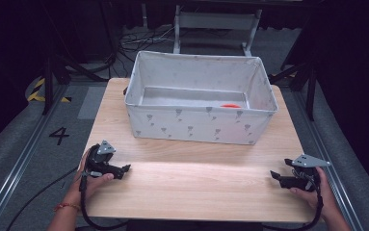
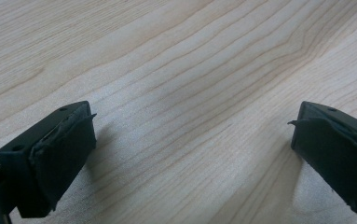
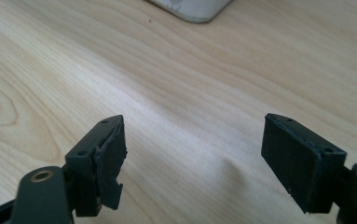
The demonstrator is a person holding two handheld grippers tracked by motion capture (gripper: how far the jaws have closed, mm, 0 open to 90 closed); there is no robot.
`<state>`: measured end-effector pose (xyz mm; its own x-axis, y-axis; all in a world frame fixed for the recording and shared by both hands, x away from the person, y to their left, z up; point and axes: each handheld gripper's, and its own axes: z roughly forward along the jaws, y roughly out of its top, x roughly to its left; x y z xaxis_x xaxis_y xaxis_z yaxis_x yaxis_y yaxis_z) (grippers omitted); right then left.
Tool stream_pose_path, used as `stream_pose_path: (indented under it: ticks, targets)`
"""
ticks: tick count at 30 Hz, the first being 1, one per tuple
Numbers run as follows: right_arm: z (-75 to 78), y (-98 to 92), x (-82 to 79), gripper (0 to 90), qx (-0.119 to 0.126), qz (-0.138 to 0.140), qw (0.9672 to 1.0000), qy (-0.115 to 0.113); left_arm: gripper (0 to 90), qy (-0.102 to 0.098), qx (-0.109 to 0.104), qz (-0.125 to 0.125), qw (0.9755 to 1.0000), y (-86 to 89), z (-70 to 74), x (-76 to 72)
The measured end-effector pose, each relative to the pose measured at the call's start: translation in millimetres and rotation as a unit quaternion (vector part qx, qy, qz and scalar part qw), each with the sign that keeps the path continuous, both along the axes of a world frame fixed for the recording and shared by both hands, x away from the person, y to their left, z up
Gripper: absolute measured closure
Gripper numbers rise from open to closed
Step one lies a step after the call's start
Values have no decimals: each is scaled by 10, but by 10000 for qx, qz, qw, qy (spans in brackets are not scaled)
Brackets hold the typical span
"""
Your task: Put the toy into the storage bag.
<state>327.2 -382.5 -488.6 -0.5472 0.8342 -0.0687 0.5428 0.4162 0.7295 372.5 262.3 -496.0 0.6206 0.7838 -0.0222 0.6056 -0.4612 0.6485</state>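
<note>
A grey fabric bin [image 1: 199, 126] with small printed motifs stands at the back middle of the wooden table [image 1: 196, 180]. Something orange-red [image 1: 230, 106] lies on its floor near the right wall. My left gripper [image 1: 125, 168] rests low at the table's front left, held in a hand, jaws pointing right. In the left gripper view its jaws stand wide apart over bare wood, one pad [image 2: 62, 154] at the left. My right gripper [image 1: 273, 174] sits at the front right, jaws pointing left. Its pads [image 3: 108, 158] are open with nothing between them, and the bin's corner [image 3: 192, 9] shows beyond.
A white frame [image 1: 216, 24] and loose cables lie on the floor behind the table. Dark stands flank the table on both sides. A yellow-black marking [image 1: 40, 91] and a painted number 4 [image 1: 59, 135] are on the grey floor at the left.
</note>
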Motion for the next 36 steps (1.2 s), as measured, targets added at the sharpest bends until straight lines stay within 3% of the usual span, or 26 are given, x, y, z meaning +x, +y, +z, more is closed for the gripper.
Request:
stream_pose_path:
  ticks: [6, 36]
  targets:
    - [-108, -113, -23, 221, 419, -266, 9986, 183, 1, 0, 0, 7, 10000, 0, 0, 0]
    - [-114, -131, -21, 177, 348, -352, 9986, 195, 1, -3, -22, 156, 9999, -20, -3, -1]
